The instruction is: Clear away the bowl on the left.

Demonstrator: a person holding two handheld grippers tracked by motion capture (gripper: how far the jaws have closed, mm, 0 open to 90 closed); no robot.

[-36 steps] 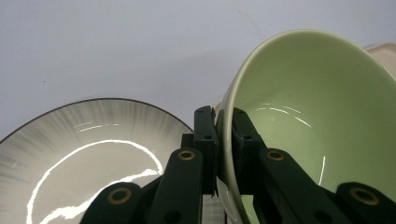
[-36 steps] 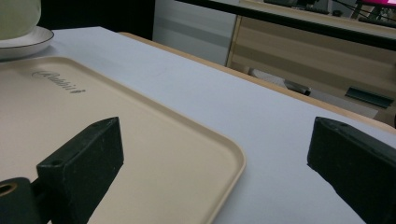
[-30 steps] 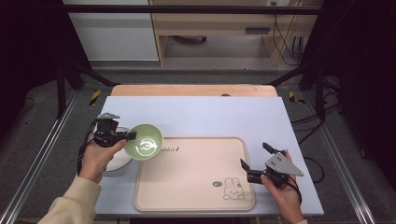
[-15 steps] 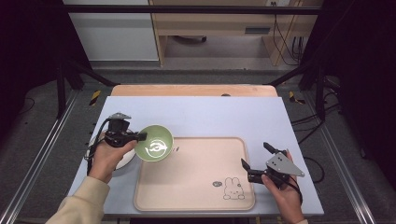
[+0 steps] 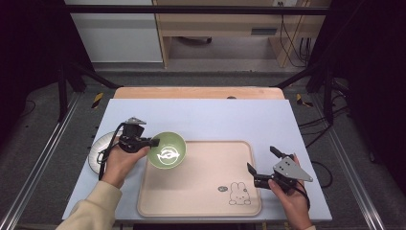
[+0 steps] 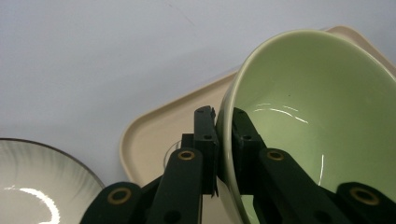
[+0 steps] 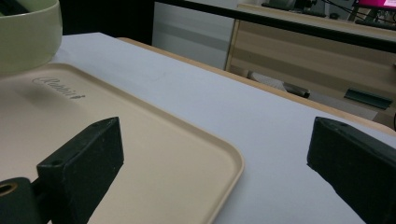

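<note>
Glaze shines on the green bowl (image 5: 166, 150) that your left claw (image 5: 152, 142) pinches by the rim: in the left gripper view one black jaw lies against the outer wall and the other inside, both pressed flat on the thin, rounded lip of the bowl (image 6: 308, 116). It is a smooth, deep, round ceramic piece with a white mark at the bottom, and it hangs tilted from the jaws over the near-left corner of the tray (image 5: 210, 201). That tray is a matte beige rectangle with rounded corners, a low raised edge and a small rabbit drawing. Behind your left claw, on the far side from the bowl, sits a pale round plate (image 5: 95, 155) with fine ribbed lines and a dark rim, partly under your hand. Your right claw (image 5: 261, 165) rests with its jaws spread wide and nothing between them, just off the tray's right edge (image 7: 233, 163). Both sit on a flat, pale blue table (image 5: 230, 117) with a wooden strip along its far side.
</note>
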